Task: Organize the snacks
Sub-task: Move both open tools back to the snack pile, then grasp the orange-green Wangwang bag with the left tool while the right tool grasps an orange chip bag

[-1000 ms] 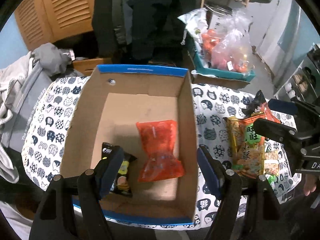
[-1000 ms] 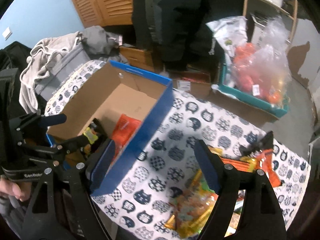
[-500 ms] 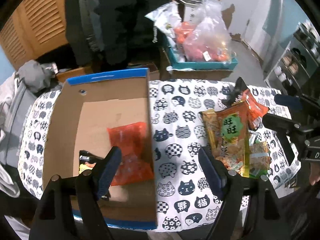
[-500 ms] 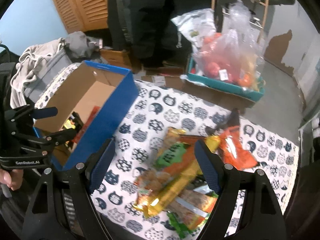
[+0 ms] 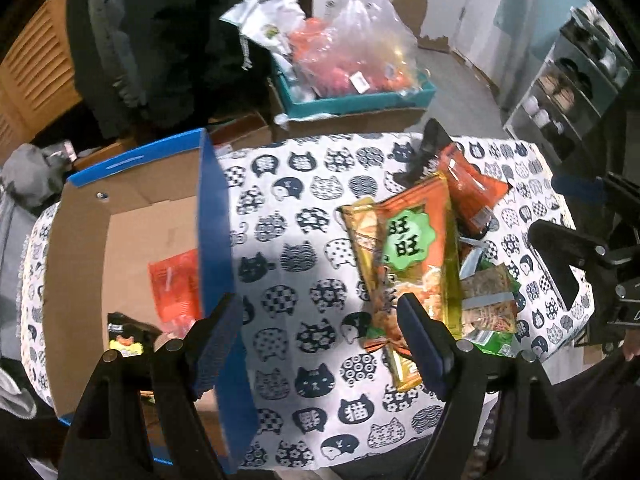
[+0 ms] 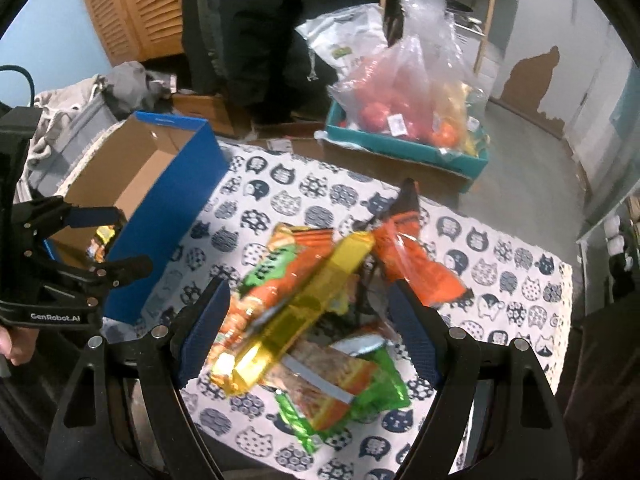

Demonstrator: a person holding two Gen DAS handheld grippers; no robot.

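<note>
Sorting packaged snacks beside an open cardboard box

Showing two views along the fingers of a pair of hand-held grippers above a tabletop (image 5: 320, 208) covered in a white cloth printed with dark cat faces. Landmark: the open brown cardboard box with blue outer walls (image 5: 214, 240) (image 6: 168, 216), standing at the left end of the tabletop. Inside the box lie a translucent red-orange snack pouch (image 5: 176, 292), flat on the floor against the right wall, and a small black-and-yellow snack packet (image 5: 128, 334) nearer the camera. To the right of the box, well apart from it, a loose pile of snacks rests on the cloth: a long orange packet with a green label bearing Chinese characters (image 5: 412, 248) (image 6: 288, 272), a yellow-gold foil packet (image 6: 304, 308) lying across it, an orange-red pouch (image 5: 468, 184) (image 6: 416, 268) on the far side, and green-edged packets (image 6: 352, 396) on the near side. Left hand-held gripper (image 5: 316, 344): jaws spread wide, holding nothing, straddling the right wall of the box. Right hand-held gripper (image 6: 308, 328): jaws spread wide, holding nothing, poised over the pile. Beyond the box on the floor stands a teal crate holding clear plastic bags (image 6: 408, 100).
</note>
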